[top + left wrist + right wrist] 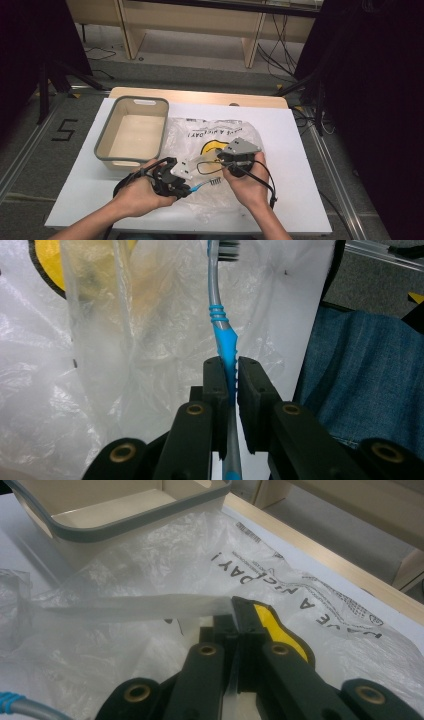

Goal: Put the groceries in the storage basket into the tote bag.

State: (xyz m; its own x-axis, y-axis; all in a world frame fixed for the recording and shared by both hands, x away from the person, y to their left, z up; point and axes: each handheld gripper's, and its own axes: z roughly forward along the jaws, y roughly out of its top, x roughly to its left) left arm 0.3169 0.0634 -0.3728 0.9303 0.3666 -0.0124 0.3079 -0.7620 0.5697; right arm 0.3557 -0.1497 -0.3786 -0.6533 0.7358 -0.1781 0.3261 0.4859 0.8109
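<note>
floor (200,75): grey | wooden bench (200,20): behind table | black drapes (380,100): sides

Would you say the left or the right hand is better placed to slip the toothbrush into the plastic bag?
Left, probably: the left gripper already clamps the toothbrush, bristles towards the plastic bag, while the right gripper pinches a stretched strip of the film.

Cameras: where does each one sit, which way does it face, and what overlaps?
High view: above the person's side, facing forward and down on the table; both forearms, left claw, right claw.
Left gripper view: on the left claw, looking along a blue toothbrush clamped by its handle; denim at right.
Right gripper view: on the right claw, shut on the plastic bag, facing the bin.
Shared: bag and toothbrush.
</note>
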